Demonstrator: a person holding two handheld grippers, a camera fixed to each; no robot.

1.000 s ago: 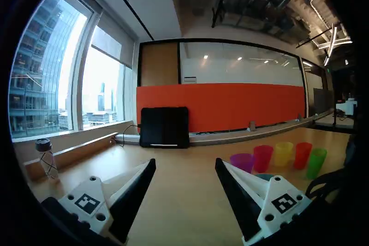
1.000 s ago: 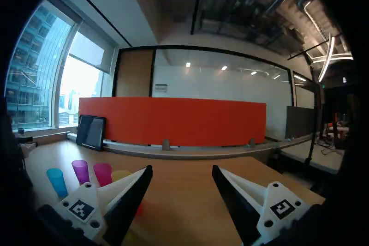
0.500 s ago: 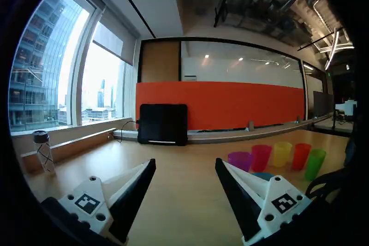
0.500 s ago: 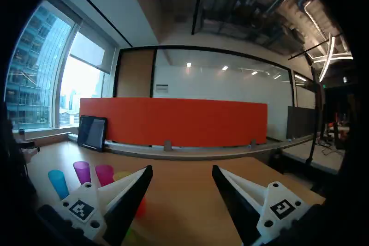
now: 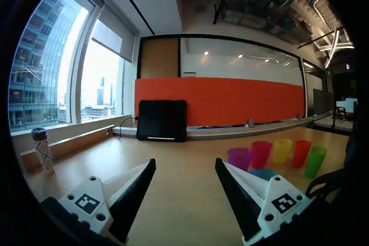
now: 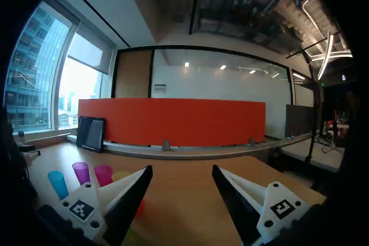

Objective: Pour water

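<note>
Several coloured plastic cups stand in a row on the wooden table: purple (image 5: 240, 158), pink (image 5: 260, 153), yellow (image 5: 282, 150), red (image 5: 302, 153) and green (image 5: 316, 161), with a blue cup (image 5: 263, 174) partly hidden behind my left gripper's right finger. My left gripper (image 5: 184, 190) is open, nothing between its fingers, left of the cups. In the right gripper view the blue cup (image 6: 58, 184), purple cup (image 6: 81, 172) and pink cup (image 6: 103, 175) stand at the left, others hidden behind the left finger. My right gripper (image 6: 181, 190) is open and empty.
A clear bottle with a dark cap (image 5: 42, 149) stands on the window ledge at the far left. A black tablet (image 5: 163, 120) leans against the orange partition (image 5: 221, 100) at the table's back. Bare wooden table (image 6: 184, 186) lies ahead of both grippers.
The left gripper view has tilted down slightly, so the cups and tablet sit a little higher. The right gripper has barely moved. Both stay open.
</note>
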